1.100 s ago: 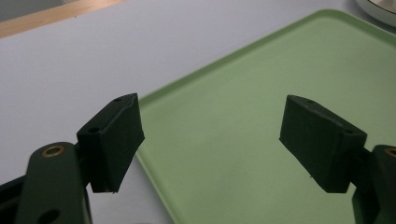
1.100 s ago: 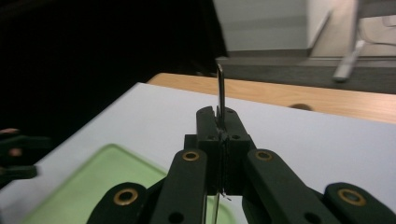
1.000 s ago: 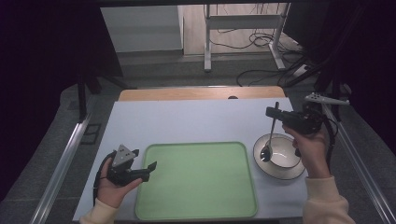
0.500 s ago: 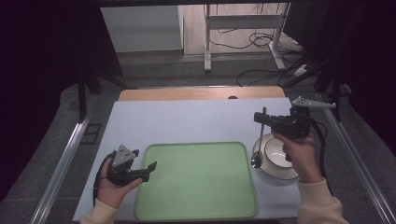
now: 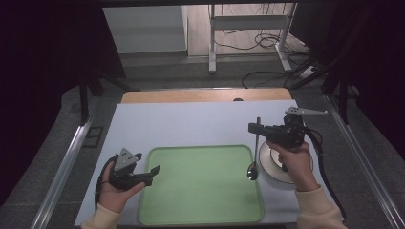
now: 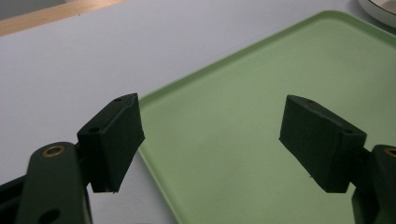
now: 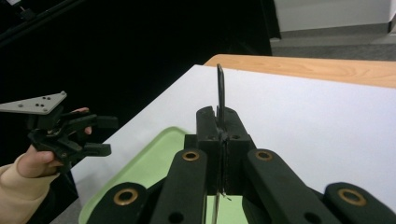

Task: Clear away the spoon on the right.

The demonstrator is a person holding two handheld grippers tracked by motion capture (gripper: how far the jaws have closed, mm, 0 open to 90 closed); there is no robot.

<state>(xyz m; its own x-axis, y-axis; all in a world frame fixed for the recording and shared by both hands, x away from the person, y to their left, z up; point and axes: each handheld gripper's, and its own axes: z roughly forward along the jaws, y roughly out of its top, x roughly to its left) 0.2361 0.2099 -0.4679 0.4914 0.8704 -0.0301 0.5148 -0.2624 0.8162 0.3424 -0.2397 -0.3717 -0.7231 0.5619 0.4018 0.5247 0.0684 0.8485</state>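
No writing shows on spoon (image 5: 254, 157) or tray (image 5: 200, 183).

1. The high view is lit evenly from above; the white table (image 5: 191, 124) is bright, and the room's sides fall into near black.
2. Shadows on the green tray (image 5: 200, 183) are soft and faint.
3. In the left gripper view the near jaws look slightly soft, perhaps out of focus.
4. The right gripper view is dark at left.

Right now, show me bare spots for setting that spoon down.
The green tray is bare, between the left gripper and the spoon held by the right gripper. White table beyond the tray is bare. Crowded beside the bowl.
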